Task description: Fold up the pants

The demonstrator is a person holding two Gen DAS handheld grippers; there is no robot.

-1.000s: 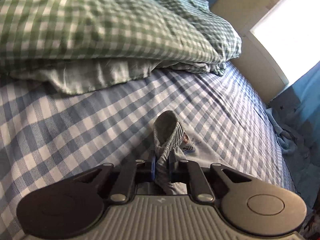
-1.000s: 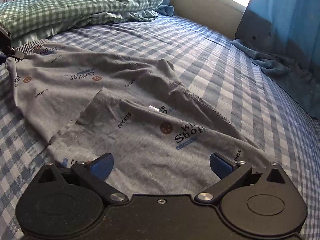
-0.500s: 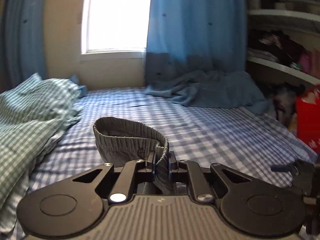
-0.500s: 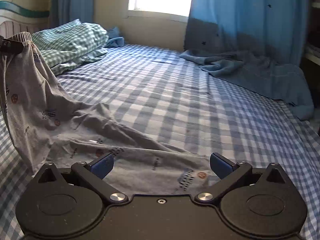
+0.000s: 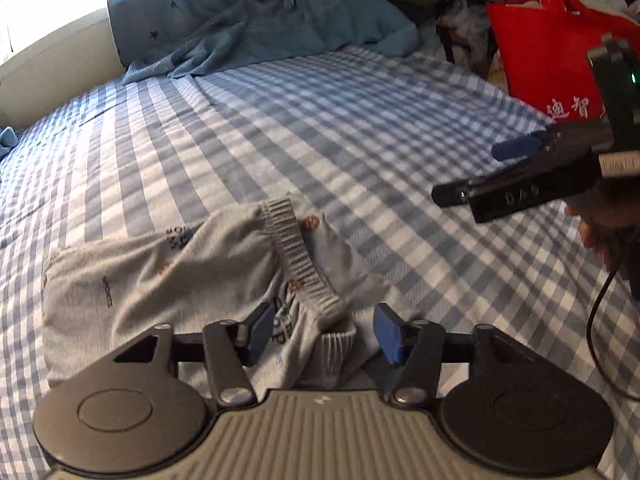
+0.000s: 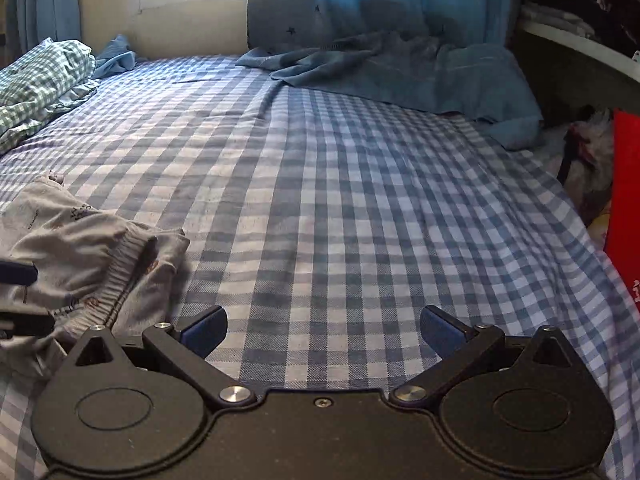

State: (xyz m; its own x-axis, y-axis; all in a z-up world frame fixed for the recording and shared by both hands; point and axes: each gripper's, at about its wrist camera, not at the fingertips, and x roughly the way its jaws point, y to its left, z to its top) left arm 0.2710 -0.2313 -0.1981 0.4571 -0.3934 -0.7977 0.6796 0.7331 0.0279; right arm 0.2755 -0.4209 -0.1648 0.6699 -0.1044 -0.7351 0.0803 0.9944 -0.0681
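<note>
The left gripper (image 5: 324,330) hangs over the bunched grey pants (image 5: 160,276) on the checked bed (image 5: 320,120), its jaws opening with the ribbed waistband (image 5: 298,256) loose between them. At three o'clock hovers the right gripper (image 5: 480,172); a red bag (image 5: 544,52) lies at one o'clock.

Both wrist views look down, close over the checked bed (image 5: 360,128), sharing the pants (image 5: 168,272).

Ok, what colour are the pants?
Light grey pants with small printed logos, clearest in the left wrist view.
</note>
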